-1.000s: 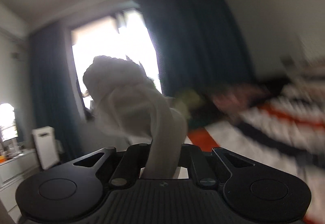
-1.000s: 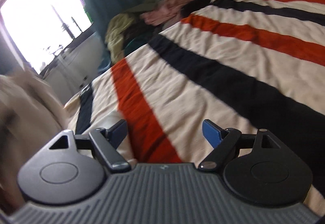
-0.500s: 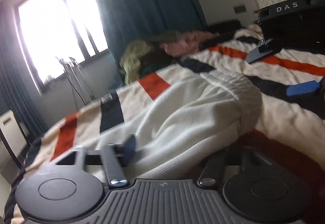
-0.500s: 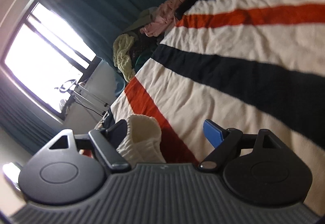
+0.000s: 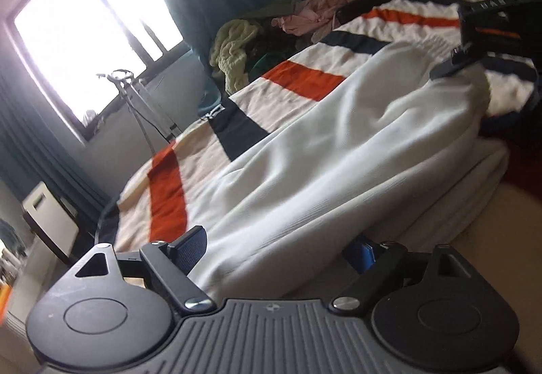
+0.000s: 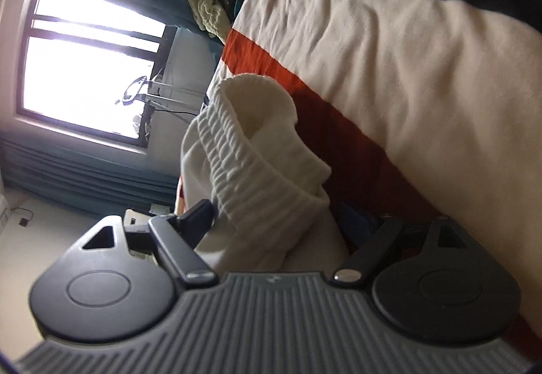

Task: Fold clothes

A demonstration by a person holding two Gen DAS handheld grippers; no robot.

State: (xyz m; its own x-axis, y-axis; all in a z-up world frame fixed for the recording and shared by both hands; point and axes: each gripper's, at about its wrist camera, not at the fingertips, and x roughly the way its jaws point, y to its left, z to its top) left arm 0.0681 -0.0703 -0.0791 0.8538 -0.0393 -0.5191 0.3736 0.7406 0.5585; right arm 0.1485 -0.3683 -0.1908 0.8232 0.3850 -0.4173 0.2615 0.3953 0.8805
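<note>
A white knit garment (image 5: 338, 153) lies stretched out on the striped bedspread (image 5: 298, 79). My left gripper (image 5: 276, 248) is open, its blue-padded fingers wide apart on either side of the garment's near end. In the right wrist view the garment's ribbed elastic band (image 6: 257, 164) stands folded up between the fingers of my right gripper (image 6: 276, 221), which is also open. From the left wrist view, one black finger (image 5: 450, 65) of the right gripper rests at the garment's far end. I cannot tell whether either gripper's pads touch the cloth.
A pile of other clothes (image 5: 271, 32) in green, pink and dark colours sits beyond the bed's far edge, near the teal curtains. A metal stand (image 5: 135, 96) is by the bright window, and a white appliance (image 5: 47, 221) is at the lower left. Bedspread (image 6: 406, 52) stretches away to the right.
My left gripper held the garment up in the air, then lowered it onto the bed and opened. The right gripper has moved to the garment's ribbed end, still open.
</note>
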